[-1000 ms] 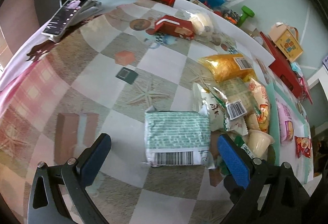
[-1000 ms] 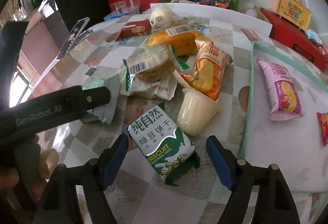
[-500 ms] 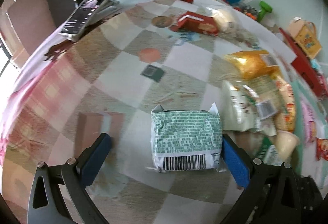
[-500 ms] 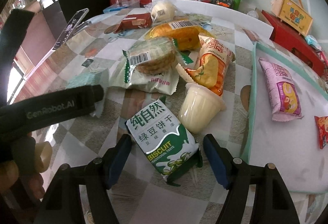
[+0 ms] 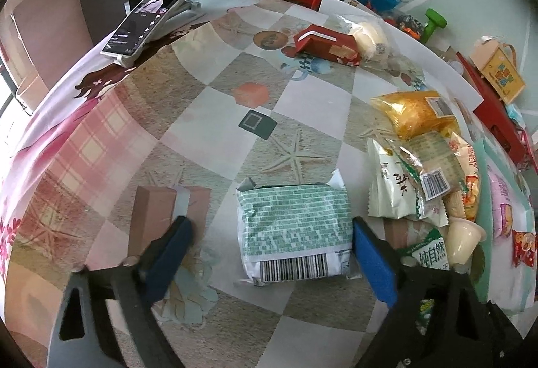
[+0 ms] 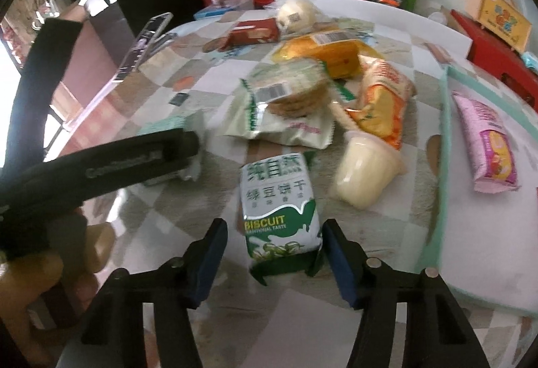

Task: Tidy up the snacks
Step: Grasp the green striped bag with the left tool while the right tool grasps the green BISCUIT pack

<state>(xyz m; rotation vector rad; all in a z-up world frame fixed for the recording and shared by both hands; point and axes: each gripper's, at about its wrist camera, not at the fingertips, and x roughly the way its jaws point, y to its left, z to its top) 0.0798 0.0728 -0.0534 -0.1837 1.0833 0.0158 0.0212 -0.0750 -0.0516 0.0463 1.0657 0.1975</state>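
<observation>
Fingers of the left gripper have just been closing and straddle a pale green snack packet lying flat on the checked tabletop, barcode end nearest the camera. The right blue pad sits right at the packet's edge; the left pad stands clear of it with bare cloth between, so nothing is clamped. Beyond it, a phone leans on a stand at the far left edge. To the right lies the snack heap: a yellow bag, a white-and-green wrapper and a jelly cup.

Fingers of the right gripper have also just been closing, around a green-and-white biscuit pack marked BISCUIT, which lies on the tabletop with its lower end between the blue pads. The right pad is at or almost at the pack's corner and the left pad shows a gap, so it is not gripped. At the left of this view the left gripper's black body shows, with a hand below it. Right of the biscuit pack lies the jelly cup on its side, then an orange bag, then a light tray holding a pink packet.
</observation>
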